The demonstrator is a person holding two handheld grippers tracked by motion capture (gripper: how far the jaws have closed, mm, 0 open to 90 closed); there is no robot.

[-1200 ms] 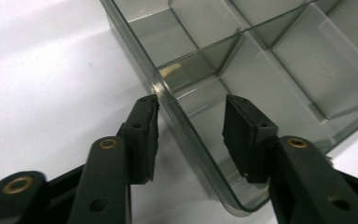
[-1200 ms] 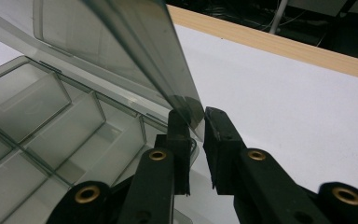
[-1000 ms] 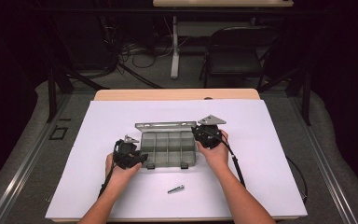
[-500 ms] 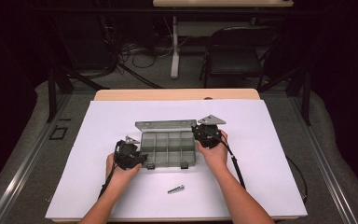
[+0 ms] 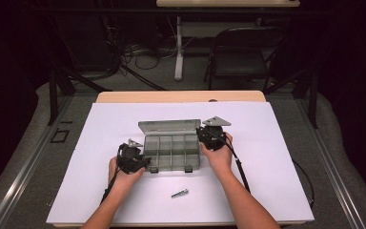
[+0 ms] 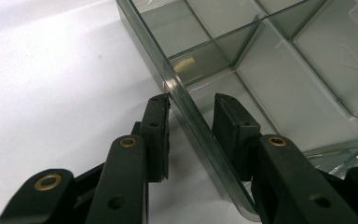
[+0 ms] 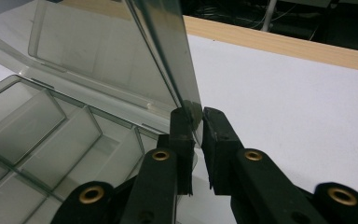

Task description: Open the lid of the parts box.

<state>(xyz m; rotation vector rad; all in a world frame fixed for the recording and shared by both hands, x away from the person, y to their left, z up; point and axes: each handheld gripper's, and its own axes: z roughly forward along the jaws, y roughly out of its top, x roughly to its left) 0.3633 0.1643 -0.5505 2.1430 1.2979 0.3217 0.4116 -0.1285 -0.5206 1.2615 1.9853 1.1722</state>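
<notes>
A clear grey compartment box point(image 5: 171, 151) lies in the middle of the white sheet, its lid point(image 5: 169, 126) standing up at the far side. My left gripper point(image 5: 145, 163) point(image 6: 191, 99) is at the box's near left corner. It is open, and its jaws straddle the box's left wall point(image 6: 193, 121) with a gap beside the pads. At the far right corner my right gripper point(image 5: 201, 134) point(image 7: 196, 114) is shut on the side edge of the raised lid point(image 7: 168, 51). The compartments point(image 7: 51, 140) I can see hold nothing.
A small metal bolt point(image 5: 180, 193) lies on the white sheet point(image 5: 276, 157) in front of the box, between the person's forearms. The table's wooden far edge point(image 5: 181, 97) runs behind. A black chair point(image 5: 245, 52) stands beyond the table.
</notes>
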